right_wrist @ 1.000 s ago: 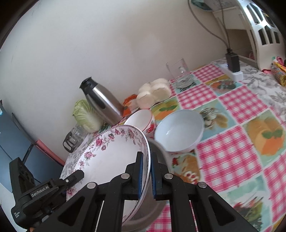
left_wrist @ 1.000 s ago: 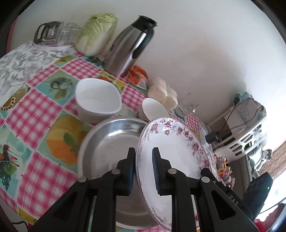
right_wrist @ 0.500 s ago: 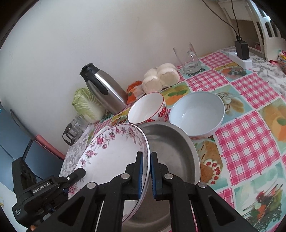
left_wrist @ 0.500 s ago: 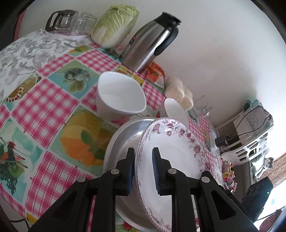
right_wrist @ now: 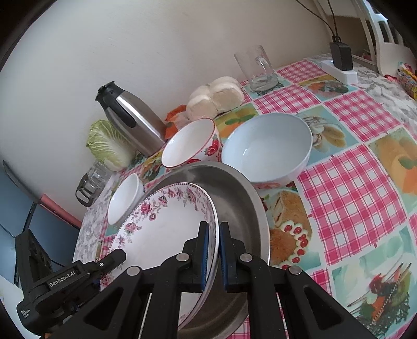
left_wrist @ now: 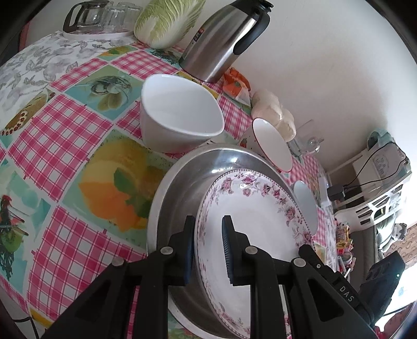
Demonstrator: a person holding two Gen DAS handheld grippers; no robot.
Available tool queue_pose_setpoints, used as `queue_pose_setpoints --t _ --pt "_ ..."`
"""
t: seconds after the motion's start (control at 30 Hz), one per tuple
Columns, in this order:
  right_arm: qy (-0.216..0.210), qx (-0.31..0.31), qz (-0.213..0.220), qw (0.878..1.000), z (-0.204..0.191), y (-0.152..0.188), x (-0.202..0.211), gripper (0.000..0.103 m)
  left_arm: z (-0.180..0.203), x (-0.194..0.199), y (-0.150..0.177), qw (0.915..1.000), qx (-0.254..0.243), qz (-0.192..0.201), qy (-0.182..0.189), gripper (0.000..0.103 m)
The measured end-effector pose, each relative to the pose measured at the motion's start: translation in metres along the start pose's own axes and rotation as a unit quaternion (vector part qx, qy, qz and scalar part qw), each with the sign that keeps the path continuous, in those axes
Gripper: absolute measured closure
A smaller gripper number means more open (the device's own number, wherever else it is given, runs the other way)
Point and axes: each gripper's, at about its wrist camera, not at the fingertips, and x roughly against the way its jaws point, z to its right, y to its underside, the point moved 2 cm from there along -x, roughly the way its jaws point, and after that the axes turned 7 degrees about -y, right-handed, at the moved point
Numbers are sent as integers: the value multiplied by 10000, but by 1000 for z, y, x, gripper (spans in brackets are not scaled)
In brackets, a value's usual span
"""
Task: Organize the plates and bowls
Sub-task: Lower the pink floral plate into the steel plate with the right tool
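A white plate with a pink flower rim (left_wrist: 260, 221) (right_wrist: 166, 229) sits tilted in a large steel basin (left_wrist: 187, 187) (right_wrist: 234, 193). My left gripper (left_wrist: 208, 226) straddles one edge of the plate with its jaws a little apart from the rim. My right gripper (right_wrist: 211, 232) is shut on the opposite edge. A white angular bowl (left_wrist: 179, 114) (right_wrist: 125, 198), a red-flowered bowl (left_wrist: 273, 146) (right_wrist: 190, 143) and a pale blue bowl (right_wrist: 268, 146) (left_wrist: 305, 203) stand around the basin.
A steel thermos jug (left_wrist: 224, 39) (right_wrist: 130, 117), a cabbage (left_wrist: 169, 20) (right_wrist: 109, 148), buns (right_wrist: 213, 96), a glass mug (right_wrist: 258, 67) and a glass pot (left_wrist: 86, 15) stand along the wall. A power strip (right_wrist: 338, 70) lies at the far right.
Both grippers have lowered the plate into the steel basin. The left jaws have opened slightly off the rim. The right jaws still clamp the plate.
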Motion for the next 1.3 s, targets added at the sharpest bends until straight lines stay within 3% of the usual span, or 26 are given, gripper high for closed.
queue_pose_setpoints --t 0.7,0.9,1.3 --pt "235 89 -115 9996 2 0 -13 94 2 -18 -6 9998 -48 -28 -196 83" --pt "474 293 -167 9983 -4 1 -16 94 7 -20 -4 9987 -285 -46 -419 83" --pt "828 661 -238 9941 -11 2 -19 92 4 -19 -7 9978 -267 11 -610 80"
